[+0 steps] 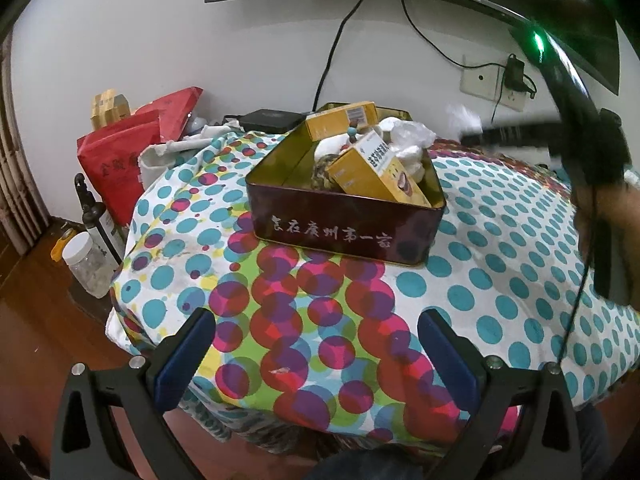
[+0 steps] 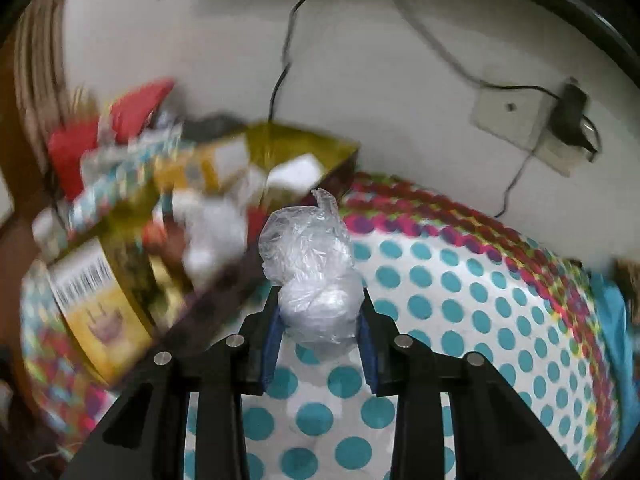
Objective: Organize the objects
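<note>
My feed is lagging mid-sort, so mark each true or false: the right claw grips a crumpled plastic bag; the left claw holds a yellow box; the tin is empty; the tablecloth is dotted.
1. The right claw grips a crumpled clear plastic bag. True.
2. The left claw holds a yellow box. False: it is open and empty.
3. The dark red rectangular tin is empty. False: it holds yellow cardboard boxes and white wrappings.
4. The polka-dot tablecloth is dotted. True.
</note>
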Action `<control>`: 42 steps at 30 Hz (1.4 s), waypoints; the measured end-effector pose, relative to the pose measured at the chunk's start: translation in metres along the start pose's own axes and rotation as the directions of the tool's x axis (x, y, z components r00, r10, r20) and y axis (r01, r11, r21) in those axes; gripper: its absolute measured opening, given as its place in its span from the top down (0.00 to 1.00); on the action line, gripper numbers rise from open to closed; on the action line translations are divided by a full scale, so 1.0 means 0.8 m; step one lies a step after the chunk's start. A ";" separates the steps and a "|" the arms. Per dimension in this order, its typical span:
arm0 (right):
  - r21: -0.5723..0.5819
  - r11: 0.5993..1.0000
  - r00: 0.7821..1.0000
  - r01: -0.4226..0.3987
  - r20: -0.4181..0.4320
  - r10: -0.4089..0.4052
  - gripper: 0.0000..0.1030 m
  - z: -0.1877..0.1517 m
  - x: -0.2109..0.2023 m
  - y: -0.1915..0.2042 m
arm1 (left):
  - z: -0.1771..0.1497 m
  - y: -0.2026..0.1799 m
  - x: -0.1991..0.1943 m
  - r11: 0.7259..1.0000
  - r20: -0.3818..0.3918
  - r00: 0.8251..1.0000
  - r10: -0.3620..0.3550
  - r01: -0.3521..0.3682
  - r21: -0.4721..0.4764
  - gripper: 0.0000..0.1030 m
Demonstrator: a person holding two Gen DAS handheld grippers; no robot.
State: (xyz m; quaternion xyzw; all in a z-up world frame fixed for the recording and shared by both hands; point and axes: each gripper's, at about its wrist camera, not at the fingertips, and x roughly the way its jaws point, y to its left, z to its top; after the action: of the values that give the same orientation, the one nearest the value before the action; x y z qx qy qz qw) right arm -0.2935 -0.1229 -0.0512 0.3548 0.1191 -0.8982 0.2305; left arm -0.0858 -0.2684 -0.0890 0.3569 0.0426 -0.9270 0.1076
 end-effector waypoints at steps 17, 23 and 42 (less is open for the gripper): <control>-0.080 0.991 0.993 -0.104 -0.070 0.099 0.62 0.066 0.025 0.147 | 0.002 0.014 0.001 0.999 0.021 0.999 0.030 -0.030 -0.012 0.00; -0.040 0.998 0.979 -0.038 0.198 0.045 0.00 0.054 -0.074 0.090 | 0.004 0.010 -0.003 0.999 0.042 0.998 0.051 -0.051 0.001 0.00; 0.306 0.928 0.974 0.215 0.005 -0.227 0.00 -0.184 -0.177 -0.031 | 0.076 -0.037 -0.087 0.996 0.225 0.974 0.041 -0.057 0.066 0.00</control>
State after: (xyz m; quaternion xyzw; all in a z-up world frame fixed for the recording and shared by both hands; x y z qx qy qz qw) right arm -0.1291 0.0008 -0.0577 0.3519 0.0144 -0.9331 0.0731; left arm -0.0818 -0.2370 0.0031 0.2552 -0.0122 -0.9591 0.1216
